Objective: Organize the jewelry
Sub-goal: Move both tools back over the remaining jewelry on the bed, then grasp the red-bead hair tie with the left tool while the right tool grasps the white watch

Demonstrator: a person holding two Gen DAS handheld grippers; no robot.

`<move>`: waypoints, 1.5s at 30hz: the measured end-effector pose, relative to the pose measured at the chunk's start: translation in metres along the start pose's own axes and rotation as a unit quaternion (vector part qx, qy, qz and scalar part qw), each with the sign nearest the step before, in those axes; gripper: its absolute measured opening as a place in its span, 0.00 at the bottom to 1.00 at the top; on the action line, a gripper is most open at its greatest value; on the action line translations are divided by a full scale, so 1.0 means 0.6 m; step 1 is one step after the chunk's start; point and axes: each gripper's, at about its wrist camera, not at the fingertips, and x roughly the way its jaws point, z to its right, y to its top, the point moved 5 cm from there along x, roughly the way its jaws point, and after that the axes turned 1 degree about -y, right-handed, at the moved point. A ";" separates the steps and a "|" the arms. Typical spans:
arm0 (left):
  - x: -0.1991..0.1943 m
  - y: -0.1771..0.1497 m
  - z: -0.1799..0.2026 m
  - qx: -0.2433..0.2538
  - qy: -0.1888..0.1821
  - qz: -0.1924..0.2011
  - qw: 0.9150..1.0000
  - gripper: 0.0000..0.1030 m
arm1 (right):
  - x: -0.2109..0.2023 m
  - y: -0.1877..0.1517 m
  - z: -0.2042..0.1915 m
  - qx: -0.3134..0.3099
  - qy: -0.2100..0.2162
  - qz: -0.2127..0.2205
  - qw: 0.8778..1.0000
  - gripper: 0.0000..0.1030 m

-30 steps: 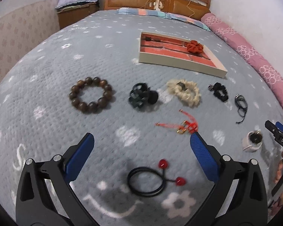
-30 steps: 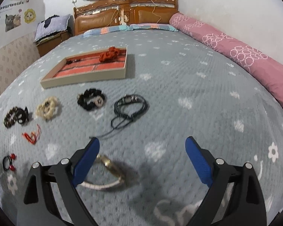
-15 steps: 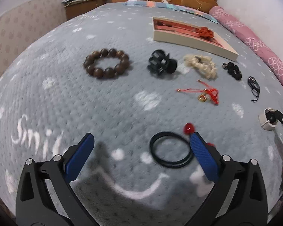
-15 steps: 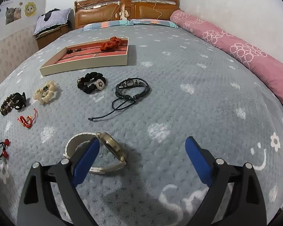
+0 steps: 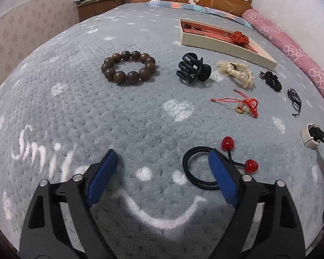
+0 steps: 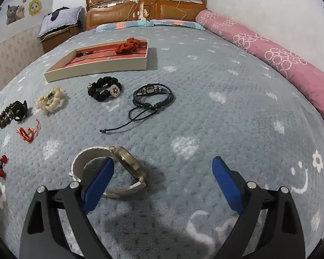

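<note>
A black hair tie (image 5: pixel 194 172) with two red beads lies on the grey blanket. My left gripper (image 5: pixel 162 153) is low over it, jaws closing. The right finger (image 5: pixel 222 177) covers the middle of the loop, whose left arc lies between the pads, untouched. A watch (image 6: pixel 127 161) with a white strap and a gold case rests by my right gripper (image 6: pixel 163 160), which is open. Its left finger (image 6: pixel 99 181) stands in front of the strap, with the case just inside the gap. The beige tray (image 5: pixel 224 43) at the back holds a red scrunchie (image 5: pixel 239 37).
Spread on the blanket are a wooden bead bracelet (image 5: pixel 128 68), a black claw clip (image 5: pixel 193 69), a cream scrunchie (image 5: pixel 236 73), a black scrunchie (image 6: pixel 103 89), a red cord bracelet (image 5: pixel 246 104) and a dark braided bracelet (image 6: pixel 153 96). A pink bolster (image 6: pixel 280 60) lines the right edge.
My left gripper sank toward the blanket and shifted left, so the hair tie went from mid-gap to under the right finger. Its jaws narrowed. The right gripper hardly moved.
</note>
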 end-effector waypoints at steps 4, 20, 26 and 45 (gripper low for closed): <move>0.000 -0.001 0.004 0.006 -0.005 0.003 1.000 0.69 | 0.011 -0.001 -0.003 -0.002 0.001 -0.007 1.000 0.87; 0.007 -0.011 0.040 0.050 -0.029 -0.008 0.998 0.35 | 0.026 -0.001 -0.016 -0.009 0.007 -0.017 1.000 0.74; 0.018 0.000 0.051 0.058 -0.045 -0.018 0.997 0.05 | 0.024 -0.002 -0.025 -0.017 0.012 -0.017 1.000 0.63; 0.014 0.014 0.060 0.050 -0.059 0.001 0.997 0.01 | 0.011 -0.006 -0.048 -0.028 0.037 -0.011 0.999 0.30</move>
